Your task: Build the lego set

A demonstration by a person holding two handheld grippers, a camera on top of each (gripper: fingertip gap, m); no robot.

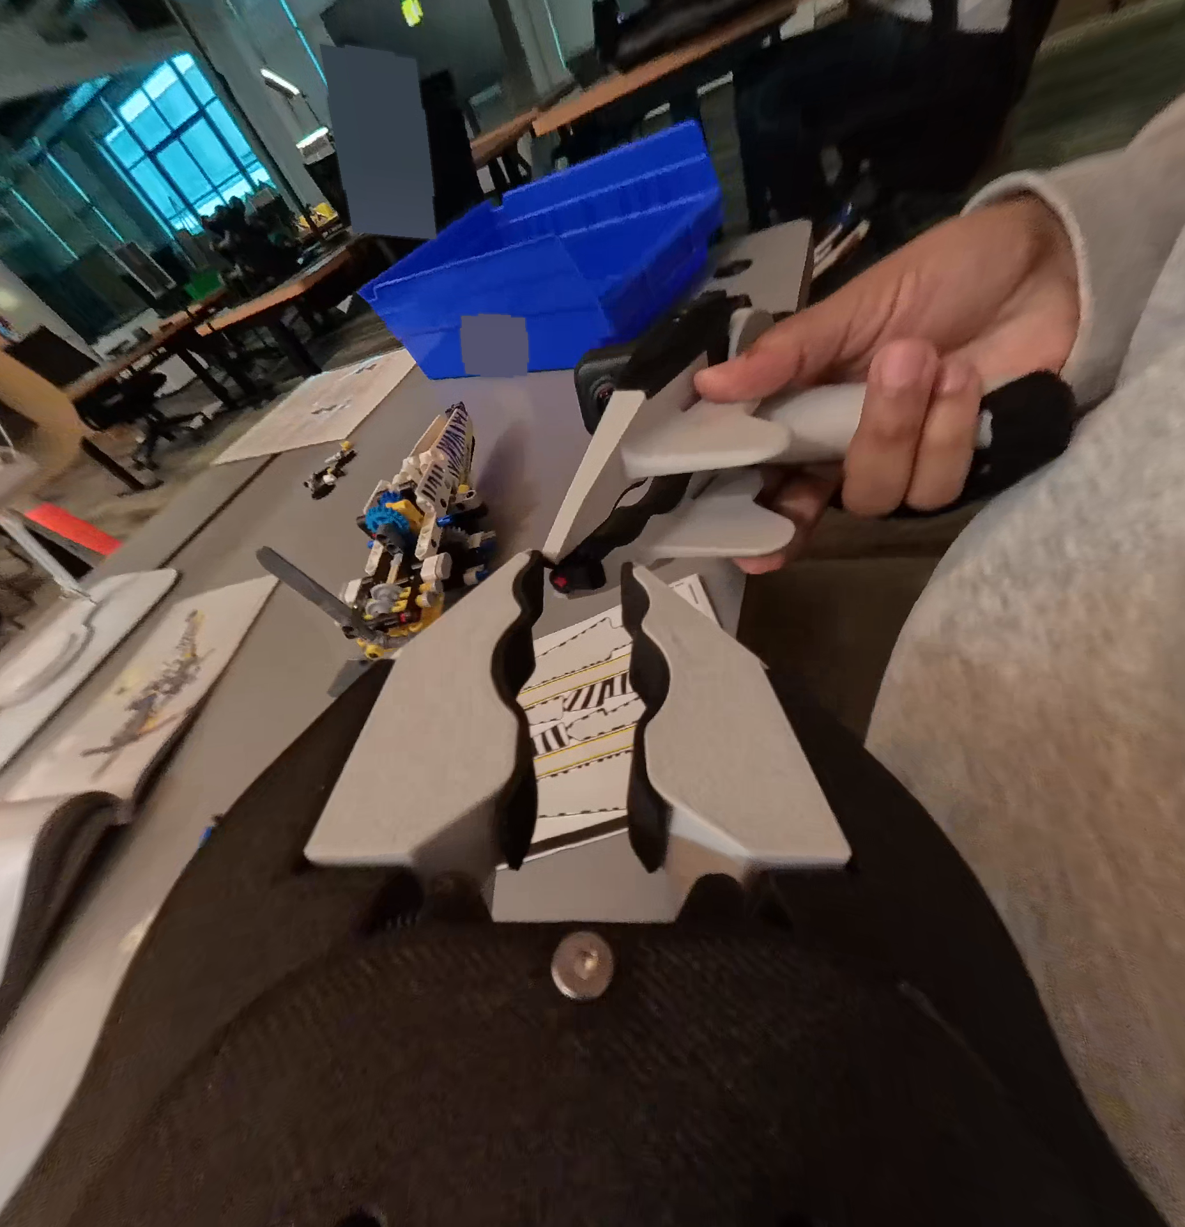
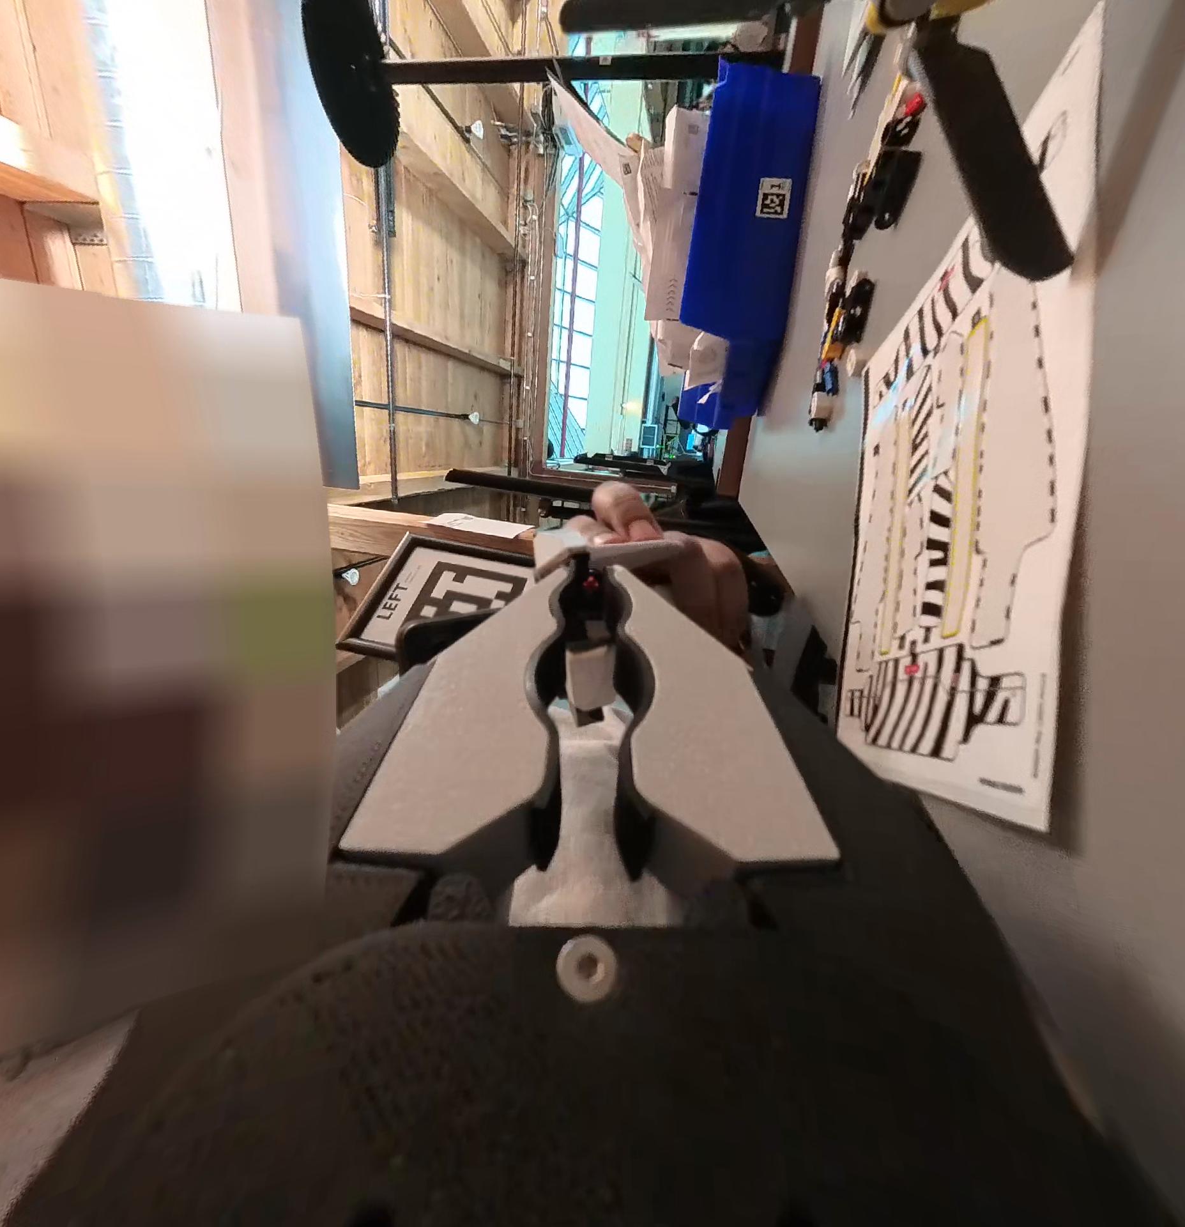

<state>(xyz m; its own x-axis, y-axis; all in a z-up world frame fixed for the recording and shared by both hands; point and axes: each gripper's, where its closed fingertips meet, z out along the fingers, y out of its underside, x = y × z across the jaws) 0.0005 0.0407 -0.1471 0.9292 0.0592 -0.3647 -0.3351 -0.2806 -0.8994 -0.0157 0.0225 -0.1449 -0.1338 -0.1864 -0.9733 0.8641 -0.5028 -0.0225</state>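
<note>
Far left on the table: open booklet (image 1: 111, 704), then the half-built model (image 1: 413, 531), the blue bin (image 1: 563, 265) beyond it. Your left gripper (image 1: 579, 584) hangs fingers apart, empty, over the sticker sheet (image 1: 583, 724). Your right gripper (image 2: 586, 597) clamps a small white-and-black piece (image 2: 588, 677), tip to tip with the left. Step looks like a handover or a join between grippers; next needs careful alignment. The red-tipped end is blurred; contact is unclear.
</note>
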